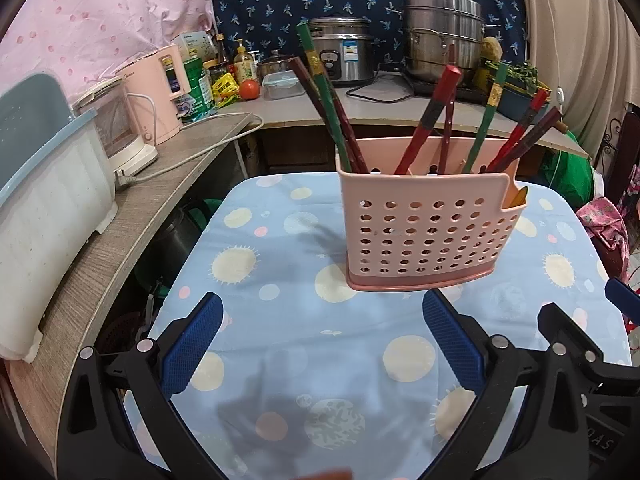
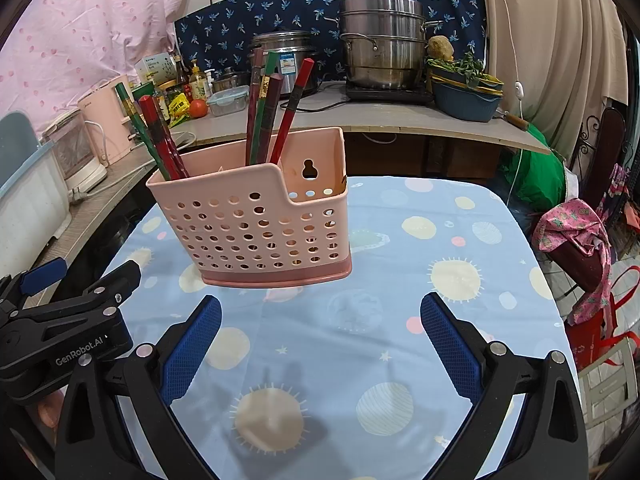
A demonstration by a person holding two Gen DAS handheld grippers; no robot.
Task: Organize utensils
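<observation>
— Chopsticks (image 1: 436,120) all stand in the pink holder (image 1: 424,232) now, as far as I can see; why keep both claws back from it?

— Both are idle; my left claw (image 1: 322,344) hangs spread wide over the tablecloth (image 1: 280,320) with nothing between its blue pads (image 1: 192,348); my right claw (image 2: 320,344) is just as wide and just as empty; I see no loose stick on the cloth, so I judge the sorting close to done.

— Where does the holder sit?

— Upright on the cloth, toward the far half of the table; in the right view it lies ahead and to the left, near the left claw's body.

— And the sticks lean so because?

— Each rests its low tip in a compartment and tips against the rim; one bunch leans left out of the left compartment, the others fan up and to the right in the left view; every long axis runs bottom to top, thick ends up.

— Anything in the low-cut end compartment?

— From the right view it looks empty; from the left something yellowish shows at that corner, and I cannot tell what.
</observation>
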